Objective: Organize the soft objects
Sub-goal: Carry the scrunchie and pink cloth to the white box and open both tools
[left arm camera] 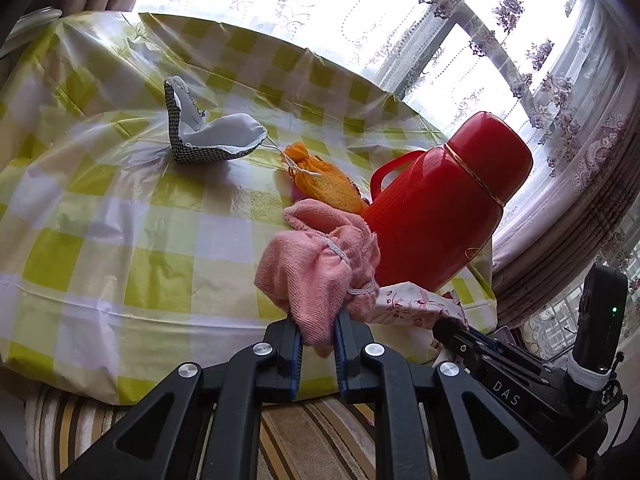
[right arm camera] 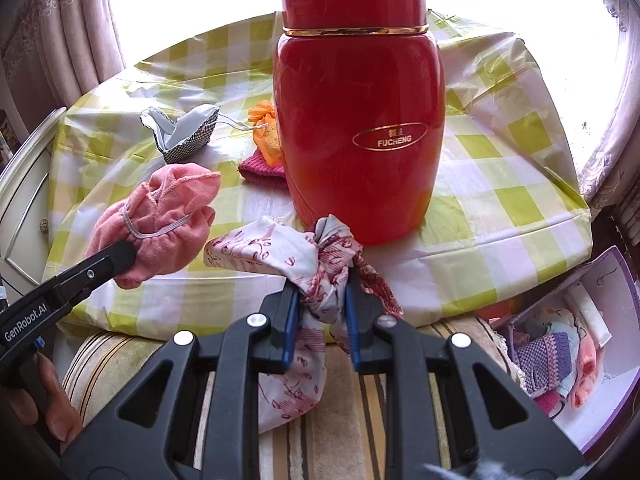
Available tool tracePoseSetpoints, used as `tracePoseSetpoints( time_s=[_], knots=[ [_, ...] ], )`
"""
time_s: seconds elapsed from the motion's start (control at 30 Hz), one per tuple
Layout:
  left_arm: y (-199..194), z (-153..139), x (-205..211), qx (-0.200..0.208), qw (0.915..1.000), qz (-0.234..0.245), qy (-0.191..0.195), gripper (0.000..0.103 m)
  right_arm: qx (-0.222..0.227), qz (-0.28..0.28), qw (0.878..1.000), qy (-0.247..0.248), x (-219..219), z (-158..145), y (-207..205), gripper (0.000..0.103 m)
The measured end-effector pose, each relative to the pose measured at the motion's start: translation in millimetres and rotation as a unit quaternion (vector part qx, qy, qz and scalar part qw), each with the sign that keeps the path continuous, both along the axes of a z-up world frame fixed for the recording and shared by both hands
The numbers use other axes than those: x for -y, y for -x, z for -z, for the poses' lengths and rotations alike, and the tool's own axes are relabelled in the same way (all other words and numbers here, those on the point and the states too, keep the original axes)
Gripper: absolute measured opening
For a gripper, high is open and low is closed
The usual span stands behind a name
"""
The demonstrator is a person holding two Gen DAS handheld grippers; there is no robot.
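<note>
On the far left of the counter (left arm camera: 100,208) lies a checked cloth pouch (left arm camera: 208,136), well apart from me. My left gripper (left arm camera: 318,330) has its jaws pinching a pink towel (left arm camera: 320,264), held just over the counter's near edge. Beside it my right gripper (right arm camera: 322,312) pinches a white cloth with red print (right arm camera: 280,252) at its knot, just before the red flask (right arm camera: 360,128). At far right, a box (right arm camera: 616,292) holds what look like folded cloths.
</note>
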State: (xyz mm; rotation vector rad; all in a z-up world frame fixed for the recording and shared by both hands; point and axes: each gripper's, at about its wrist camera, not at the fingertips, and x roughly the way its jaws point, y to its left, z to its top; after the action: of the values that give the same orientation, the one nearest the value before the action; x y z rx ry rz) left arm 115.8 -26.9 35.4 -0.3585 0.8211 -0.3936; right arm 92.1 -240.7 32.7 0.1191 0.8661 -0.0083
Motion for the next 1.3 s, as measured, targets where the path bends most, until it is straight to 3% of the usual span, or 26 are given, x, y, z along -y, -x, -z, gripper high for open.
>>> tracePoseSetpoints(
  time_s=[0.33,0.63,1.1,1.3],
  knots=[
    [24,-14,34,0.011,0.9992,0.038,0.003,0.014,0.008,0.014,1.000,-0.006,45,-12,32,0.024],
    [38,-23,89,0.014,0.9948,0.100,0.010,0.014,0.016,0.047,0.999,0.006,114,-23,62,0.024],
    [54,-29,181,0.015,0.9789,0.204,0.008,0.014,-0.012,0.131,0.991,0.035,225,-19,94,0.024],
    [65,-32,218,0.015,0.9681,0.250,0.007,0.014,-0.025,0.142,0.989,0.038,260,-18,99,0.025]
  ],
)
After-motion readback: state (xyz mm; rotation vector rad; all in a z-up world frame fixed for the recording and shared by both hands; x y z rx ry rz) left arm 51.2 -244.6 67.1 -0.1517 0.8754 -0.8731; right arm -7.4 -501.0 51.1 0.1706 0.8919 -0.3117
